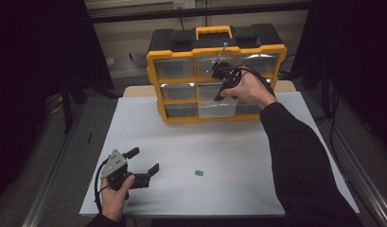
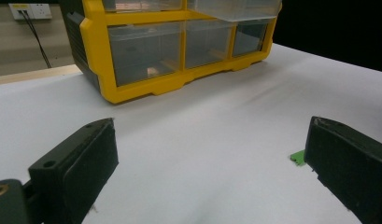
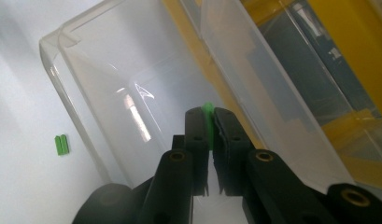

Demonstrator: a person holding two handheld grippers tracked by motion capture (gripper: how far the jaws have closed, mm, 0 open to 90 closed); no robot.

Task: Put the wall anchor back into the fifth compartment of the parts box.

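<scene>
- Small green plastic piece [image 3: 208,110] sits pinched between the closed jaws of the right gripper [image 3: 210,122], with its tip poking out above the pads at the centre of the right gripper view
- That gripper hangs over the pulled-out clear plastic drawer [image 3: 132,93] of the yellow and black compartment organiser [image 1: 215,75], which stands at the upper centre of the high view on the white desk [image 1: 238,156]
- A second small green piece [image 1: 198,173] lies on the desk at lower centre of the high view, well apart from the organiser; it also shows at the left edge of the right gripper view
- Left gripper [image 1: 143,166] rests low at the lower left of the high view with its jaws wide apart and nothing between them, the second piece just beside one jaw in the left gripper view
- Risk, as I judge it: only a sliver of the piece is clamped, so a tilt or bump on the drawer wall could flick it out onto the desk
- Letting go too near the drawer's front edge could drop it outside the drawer
- Pressing on the extended drawer might tip or pull it free of the organiser
</scene>
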